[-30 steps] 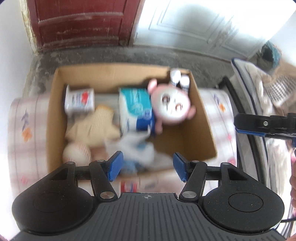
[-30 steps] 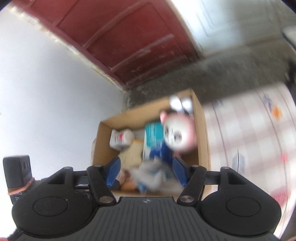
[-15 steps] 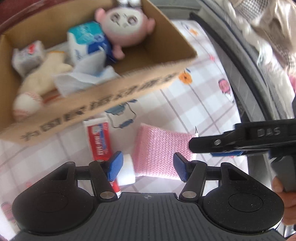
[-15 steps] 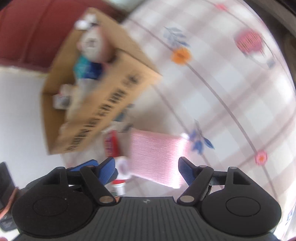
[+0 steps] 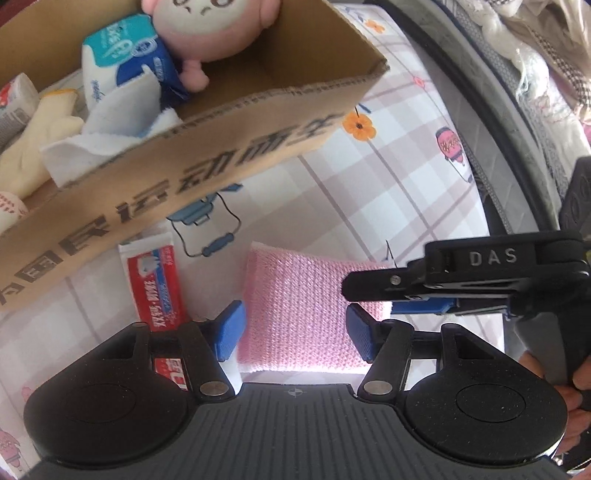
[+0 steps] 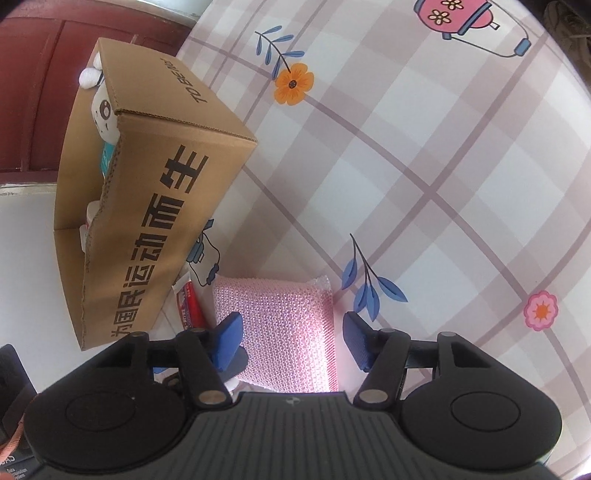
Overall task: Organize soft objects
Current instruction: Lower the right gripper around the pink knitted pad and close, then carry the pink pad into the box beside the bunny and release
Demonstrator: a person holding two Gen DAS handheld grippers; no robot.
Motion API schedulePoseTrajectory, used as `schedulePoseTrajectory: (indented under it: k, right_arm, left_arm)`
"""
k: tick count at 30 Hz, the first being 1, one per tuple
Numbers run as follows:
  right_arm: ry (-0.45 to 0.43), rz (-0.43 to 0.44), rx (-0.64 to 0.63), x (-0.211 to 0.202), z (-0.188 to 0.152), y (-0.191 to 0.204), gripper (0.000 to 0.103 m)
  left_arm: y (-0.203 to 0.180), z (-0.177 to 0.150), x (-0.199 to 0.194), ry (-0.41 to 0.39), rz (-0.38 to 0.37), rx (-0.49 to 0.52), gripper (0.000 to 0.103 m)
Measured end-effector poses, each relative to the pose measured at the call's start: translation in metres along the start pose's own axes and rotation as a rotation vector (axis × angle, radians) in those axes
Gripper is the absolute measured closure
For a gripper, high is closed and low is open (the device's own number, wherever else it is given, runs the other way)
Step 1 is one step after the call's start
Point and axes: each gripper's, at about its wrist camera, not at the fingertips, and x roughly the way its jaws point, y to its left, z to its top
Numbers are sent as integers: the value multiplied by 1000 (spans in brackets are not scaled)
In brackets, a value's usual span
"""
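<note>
1. We are holding the left claw (image 5: 293, 332) low over the pink sponge (image 5: 306, 306), its blue pads spread wide and gripping nothing; the sponge is showing between them.
2. We are holding the right claw (image 6: 293, 341) wide open over the same sponge (image 6: 284, 332), likewise gripping nothing. In the left view it (image 5: 410, 295) is reaching in from the right, over the sponge's right edge.
3. The sponge is lying flat on the table (image 6: 424, 166), on a checked cloth with printed flowers, just in front of the box (image 5: 207, 155).
4. A toothpaste tube (image 5: 157, 284) is lying just left of the sponge, its far end near the box wall.
5. The cardboard box is sitting open, with dark printed characters running along its near side.
6. Inside the box we are seeing a pink plush (image 5: 210, 33), a blue-and-white tissue pack (image 5: 122, 55), a white cloth (image 5: 110, 129), a cream plush (image 5: 37, 136) and a ball (image 5: 9, 210) at the left edge.
</note>
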Motion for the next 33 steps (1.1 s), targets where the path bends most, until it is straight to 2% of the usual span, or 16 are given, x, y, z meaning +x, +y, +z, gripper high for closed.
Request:
schedulePoseTrajectory:
  k: [1, 3, 8, 14, 21, 26, 28, 29, 33]
  right_arm:
    - [6, -2, -2, 4, 2, -1, 45]
    - [21, 0, -6, 7, 2, -3, 56]
    - [6, 21, -31, -1, 7, -1, 58]
    - [-24, 11, -94, -17, 17, 1, 57]
    - [-14, -43, -144, -16, 18, -1, 44]
    - [11, -33, -177, 1, 16, 4, 44]
    - [18, -23, -179, 5, 16, 7, 47]
    - [29, -13, -167, 7, 16, 7, 53]
    - [28, -25, -161, 4, 10, 12, 54]
  left_arm:
    - [-1, 0, 1, 8, -5, 1, 43]
    - [-4, -1, 4, 29, -6, 5, 43]
    - [-9, -5, 3, 57, -46, -26, 43]
    - [-19, -11, -2, 76, -132, -86, 43]
    - [-16, -4, -13, 8, -45, -138, 42]
    - [-8, 4, 7, 44, -13, -148, 42]
    - [-8, 6, 11, 48, -15, -143, 41]
    - [-8, 6, 12, 49, -21, -145, 41]
    - [-15, 8, 11, 47, -24, -145, 41]
